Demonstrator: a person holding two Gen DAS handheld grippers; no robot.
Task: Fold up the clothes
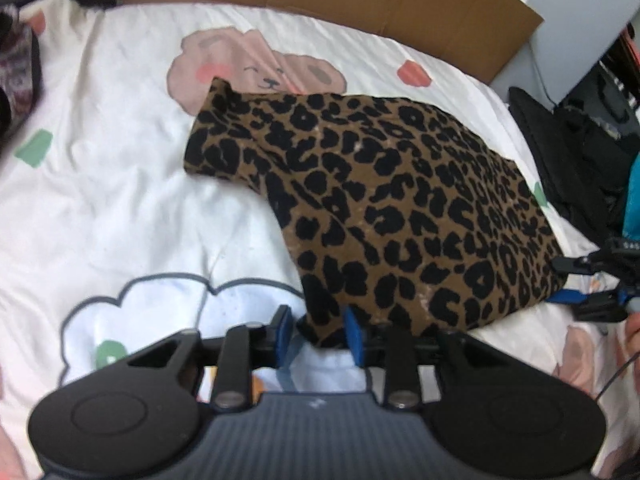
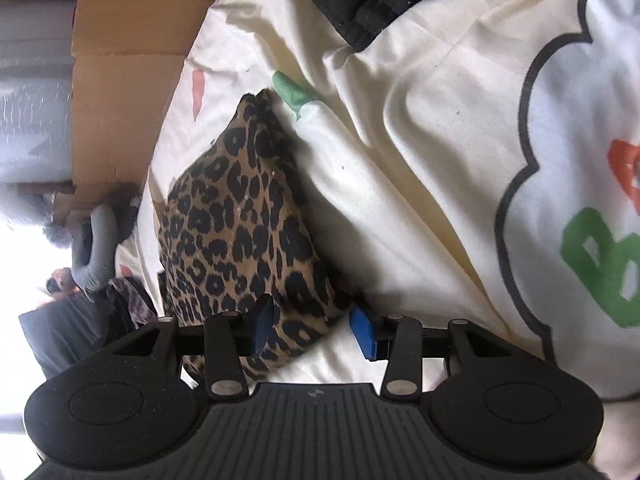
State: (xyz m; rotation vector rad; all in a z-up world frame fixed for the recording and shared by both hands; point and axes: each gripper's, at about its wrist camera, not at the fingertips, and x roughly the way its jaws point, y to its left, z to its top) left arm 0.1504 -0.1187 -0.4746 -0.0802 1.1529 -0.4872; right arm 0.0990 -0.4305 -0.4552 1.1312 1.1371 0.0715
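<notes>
Leopard-print garment (image 1: 384,200), brown w/ black spots, bunched on bedsheet (image 1: 120,200)

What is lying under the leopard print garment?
The leopard print garment rests on a white bedsheet with cartoon prints. A pink bear print is partly covered; anything else beneath is hidden.

Garment (image 1: 384,200): soft matt cloth, leopard print, faintly napped.
Sheet (image 1: 120,208): matt creased cotton-like cloth, printed cartoons.
Cardboard (image 1: 360,4): matt brown, creased.
Left gripper (image 1: 318,334): matt black plastic body, ribbed grey panel, dull metal pins; pads (image 1: 354,336) blue, possibly rubber.
Right gripper (image 2: 314,330): same finish.
Bag (image 1: 568,152): black woven fabric, blurred.
</notes>
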